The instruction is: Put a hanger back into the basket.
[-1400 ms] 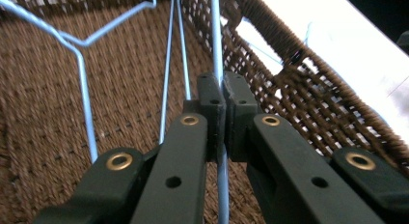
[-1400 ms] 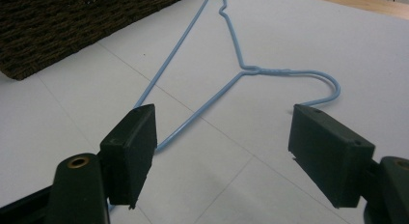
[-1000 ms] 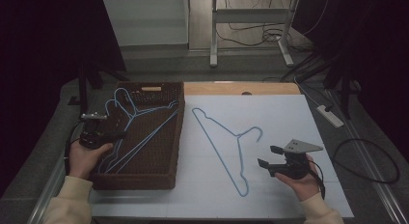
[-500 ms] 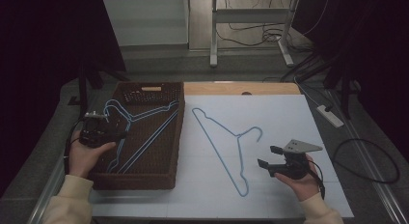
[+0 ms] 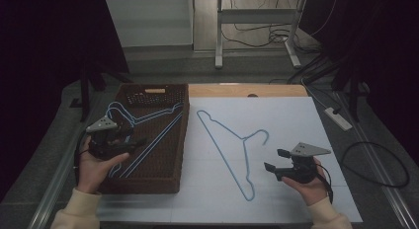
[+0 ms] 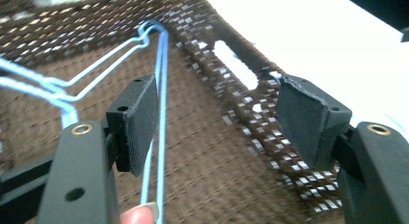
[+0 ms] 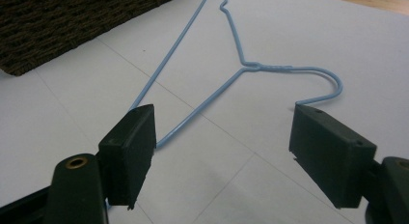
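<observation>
Progress of the work, judged from how things lie: blue wire hangers are being moved from the white counter (image 5: 296, 115) into the brown woven basket (image 5: 163, 182).

Done: hangers (image 5: 148, 121) already lie in the basket, stacked one upon another, their hooks toward the far left corner and their long bars running diagonally across the basket floor. How many lie there cannot be told for certain; two outlines at least can be made out.

The left gripper (image 5: 136, 144) hovers over the near part of the basket, above these hangers. Its jaws have just been opening; in the left gripper view the fingers (image 6: 140, 122) stand spread, with the blue wire (image 6: 161, 89) passing close by the left pad but not pinched, which reads as a release just made.

Left: one hanger (image 5: 232, 150) lies flat on the counter, just right of the basket, hook pointing right. The right gripper (image 5: 274, 160) hangs near its hook and lower end, apart from it. In the right gripper view its fingers (image 7: 132, 147) are spread wide and empty, with the hanger (image 7: 251, 67) framed ahead.

Judgement: the work is well past its middle; the last hanger is yet to be grasped, carried and laid in the basket.
</observation>
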Demonstrator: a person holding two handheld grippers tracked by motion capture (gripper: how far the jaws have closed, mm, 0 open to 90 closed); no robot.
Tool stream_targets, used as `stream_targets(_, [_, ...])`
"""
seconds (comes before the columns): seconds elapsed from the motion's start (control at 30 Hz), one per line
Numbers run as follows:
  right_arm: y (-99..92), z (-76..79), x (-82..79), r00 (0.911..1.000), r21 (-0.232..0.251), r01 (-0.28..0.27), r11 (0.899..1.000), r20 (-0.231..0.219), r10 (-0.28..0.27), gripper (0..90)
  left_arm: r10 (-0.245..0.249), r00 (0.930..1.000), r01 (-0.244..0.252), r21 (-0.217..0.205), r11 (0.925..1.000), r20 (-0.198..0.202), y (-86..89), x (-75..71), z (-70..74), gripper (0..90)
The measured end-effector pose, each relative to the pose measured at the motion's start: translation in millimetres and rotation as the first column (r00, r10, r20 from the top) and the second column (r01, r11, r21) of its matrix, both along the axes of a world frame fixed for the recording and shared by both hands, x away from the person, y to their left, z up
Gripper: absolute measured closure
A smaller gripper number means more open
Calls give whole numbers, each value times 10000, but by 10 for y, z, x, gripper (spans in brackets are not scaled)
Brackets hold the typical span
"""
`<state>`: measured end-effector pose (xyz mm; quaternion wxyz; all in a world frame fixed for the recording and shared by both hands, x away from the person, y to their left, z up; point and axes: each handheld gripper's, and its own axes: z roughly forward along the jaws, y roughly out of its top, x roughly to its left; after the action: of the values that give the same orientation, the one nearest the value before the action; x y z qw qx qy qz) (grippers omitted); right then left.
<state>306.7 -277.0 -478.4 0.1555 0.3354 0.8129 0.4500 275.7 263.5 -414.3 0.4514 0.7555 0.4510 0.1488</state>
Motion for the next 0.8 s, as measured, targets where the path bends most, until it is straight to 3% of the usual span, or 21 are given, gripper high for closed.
stream_targets(0.2, [-5,2,4,10000,18,17,10000,1,-17,252,-507,9981,519,-332,9981,359,-221,-162,6,319])
stream_targets(0.47, [-13,8,2,10000,27,53,10000,22,-53,252,-1021,9942,1029,-232,9944,335,-490,-279,-74,316])
stream_targets(0.8, [-17,8,2,10000,18,62,10000,42,-62,253,-1237,9921,1240,-162,9921,216,-643,-307,-160,317])
